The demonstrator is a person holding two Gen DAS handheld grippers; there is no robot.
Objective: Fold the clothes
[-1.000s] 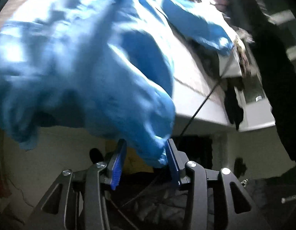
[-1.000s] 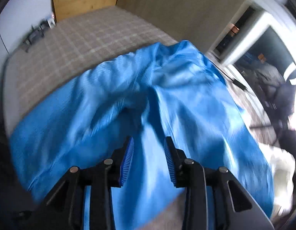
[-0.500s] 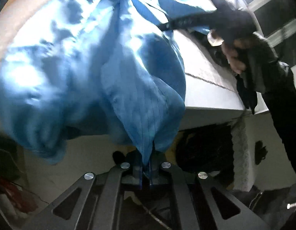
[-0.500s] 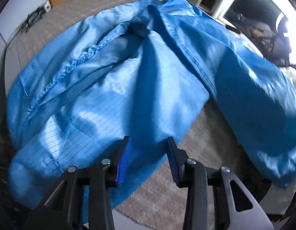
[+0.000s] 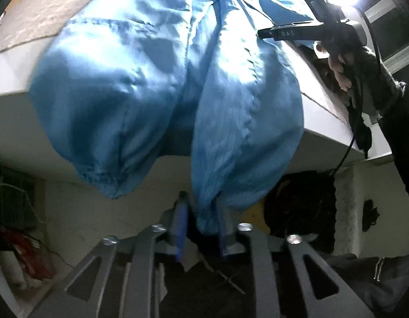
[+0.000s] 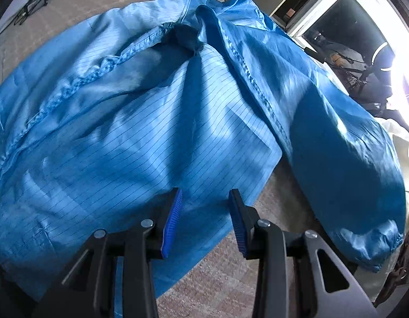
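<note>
Since half a second ago the left gripper (image 5: 201,234) has gone from pinched tight on a hanging fold of the blue jacket (image 5: 156,79) to jaws parted, the cloth bunched loosely between them; whether it is still caught I cannot tell. The camera has also drawn nearer the hanging hem. Judgement: either a release after a tug to straighten, or a re-grip on the hem; the frames fit both. The jacket lies spread over the bed (image 6: 225,270), front open, one sleeve cuff (image 5: 109,179) and the lower hem drooping over the bed's white side (image 5: 344,132). It is not folded: wrinkled, seam puckered, panels overlapping. Right gripper (image 6: 205,221) hovers over the jacket's striped lining near its lower edge, jaws apart, holding nothing; the person's hand (image 5: 342,71) grips its handle, cable (image 5: 344,156) trailing down. Further right, the other sleeve (image 6: 344,164) runs toward the bed corner, cuff at the edge. Around: dark clutter under the bed, white cloth (image 6: 403,143) at far right beside the sleeve. Overhang and trailing cable may snag a fold.
</note>
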